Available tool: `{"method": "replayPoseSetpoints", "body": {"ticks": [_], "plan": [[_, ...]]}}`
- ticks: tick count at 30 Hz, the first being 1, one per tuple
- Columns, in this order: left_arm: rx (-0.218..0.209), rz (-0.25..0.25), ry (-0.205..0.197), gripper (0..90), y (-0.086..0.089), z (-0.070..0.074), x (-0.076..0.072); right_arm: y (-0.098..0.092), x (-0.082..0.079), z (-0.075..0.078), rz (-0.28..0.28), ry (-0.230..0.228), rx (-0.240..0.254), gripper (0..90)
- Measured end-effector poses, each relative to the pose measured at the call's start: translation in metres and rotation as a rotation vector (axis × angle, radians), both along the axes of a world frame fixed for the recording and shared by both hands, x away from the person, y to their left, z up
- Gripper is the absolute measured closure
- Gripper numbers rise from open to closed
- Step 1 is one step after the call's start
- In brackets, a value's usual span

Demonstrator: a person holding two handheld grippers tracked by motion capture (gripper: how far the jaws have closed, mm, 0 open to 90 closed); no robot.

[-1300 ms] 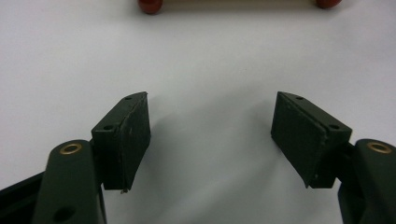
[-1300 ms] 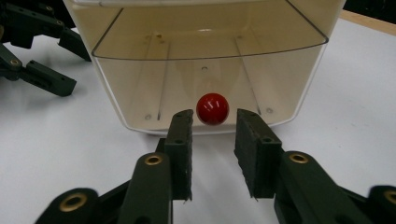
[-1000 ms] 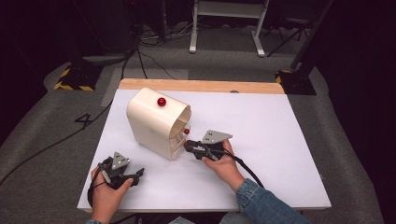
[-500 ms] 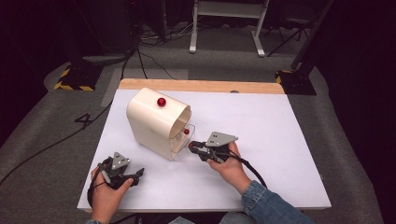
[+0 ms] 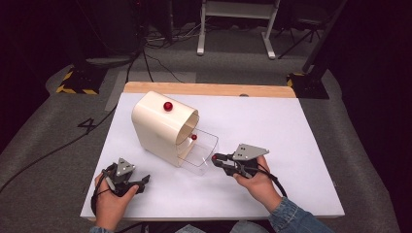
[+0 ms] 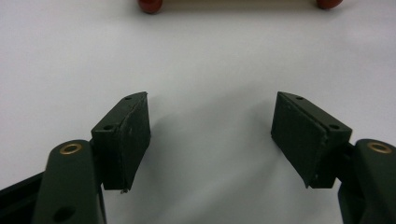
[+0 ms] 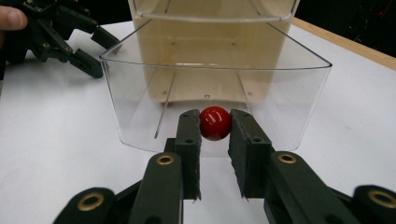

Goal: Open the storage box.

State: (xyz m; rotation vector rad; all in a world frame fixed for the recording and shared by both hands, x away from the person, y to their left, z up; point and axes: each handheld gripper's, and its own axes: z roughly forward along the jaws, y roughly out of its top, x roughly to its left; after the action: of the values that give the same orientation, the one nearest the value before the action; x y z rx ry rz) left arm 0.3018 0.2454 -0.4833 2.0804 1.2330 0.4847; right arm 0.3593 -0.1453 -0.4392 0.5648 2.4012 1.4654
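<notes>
While the right gripper (image 7: 215, 126) clamps the red knob (image 7: 215, 122), the left gripper (image 6: 212, 135) gapes.

The right gripper (image 5: 214, 158) is lying nearly level in the person's right hand (image 5: 256, 180), its jaws pinching in on a small red knob (image 7: 215, 123) between the pads. The left gripper (image 5: 144, 182) is resting low in the left hand (image 5: 110, 204), its jaws standing wide apart with nothing between them.

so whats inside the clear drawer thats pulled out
Nothing shows inside the clear drawer: through its walls only the white table and the cream cabinet appear. The right tool grips its red knob, which covers a small patch.
</notes>
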Motion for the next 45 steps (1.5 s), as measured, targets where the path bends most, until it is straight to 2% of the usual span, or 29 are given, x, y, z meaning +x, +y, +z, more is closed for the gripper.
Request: {"method": "replayPoseSetpoints", "body": {"ticks": [11, 17, 18, 20, 23, 25, 28, 30, 33, 34, 37, 39, 40, 45], "plan": [[0.001, -0.001, -0.001, 28.5, 0.0, 0.0, 0.0, -0.014, -0.01, -0.006, -0.008, 0.018, -0.025, 74.3], [-0.001, 0.0, 0.001, 28.5, 0.0, 0.0, 0.0, -0.018, -0.011, -0.019, -0.023, 0.05, -0.089, 74.0], [-0.001, -0.001, 0.001, 28.5, 0.0, 0.0, 0.0, -0.019, -0.011, -0.023, -0.024, 0.063, -0.097, 72.2], [-0.001, 0.0, 0.002, 28.5, 0.0, 0.0, 0.0, -0.019, -0.011, -0.025, -0.036, 0.078, -0.119, 61.0], [-0.001, -0.001, 0.002, 28.5, 0.0, 0.0, 0.0, -0.02, -0.012, -0.025, -0.042, 0.067, -0.123, 58.9], [-0.001, 0.0, 0.002, 28.5, 0.0, 0.0, 0.0, -0.023, -0.014, -0.022, -0.042, 0.064, -0.112, 52.7], [-0.001, -0.001, 0.001, 28.5, 0.0, 0.0, 0.0, -0.025, -0.014, -0.019, -0.044, 0.066, -0.097, 51.1], [0.0, -0.001, 0.001, 28.5, 0.0, 0.0, 0.0, -0.028, -0.014, -0.011, -0.05, 0.06, -0.07, 50.2], [-0.001, 0.0, 0.001, 28.5, 0.0, 0.0, 0.0, -0.027, -0.013, -0.005, -0.053, 0.052, -0.055, 50.3], [-0.001, -0.001, 0.001, 28.5, 0.0, 0.0, 0.0, -0.025, -0.011, 0.003, -0.05, 0.039, -0.045, 50.7], [-0.001, 0.0, 0.001, 28.5, 0.0, 0.0, 0.0, -0.021, -0.009, 0.014, -0.045, 0.02, -0.032, 52.5], [-0.001, 0.0, 0.001, 28.5, 0.0, 0.0, 0.0, -0.02, -0.008, 0.016, -0.043, 0.017, -0.029, 53.5], [0.0, 0.0, 0.0, 28.5, 0.0, 0.0, 0.0, -0.015, -0.006, 0.024, -0.033, 0.009, -0.019, 54.5], [0.0, 0.0, -0.002, 28.5, 0.0, 0.0, 0.0, -0.005, 0.0, 0.038, -0.02, -0.004, 0.001, 55.9]]}}
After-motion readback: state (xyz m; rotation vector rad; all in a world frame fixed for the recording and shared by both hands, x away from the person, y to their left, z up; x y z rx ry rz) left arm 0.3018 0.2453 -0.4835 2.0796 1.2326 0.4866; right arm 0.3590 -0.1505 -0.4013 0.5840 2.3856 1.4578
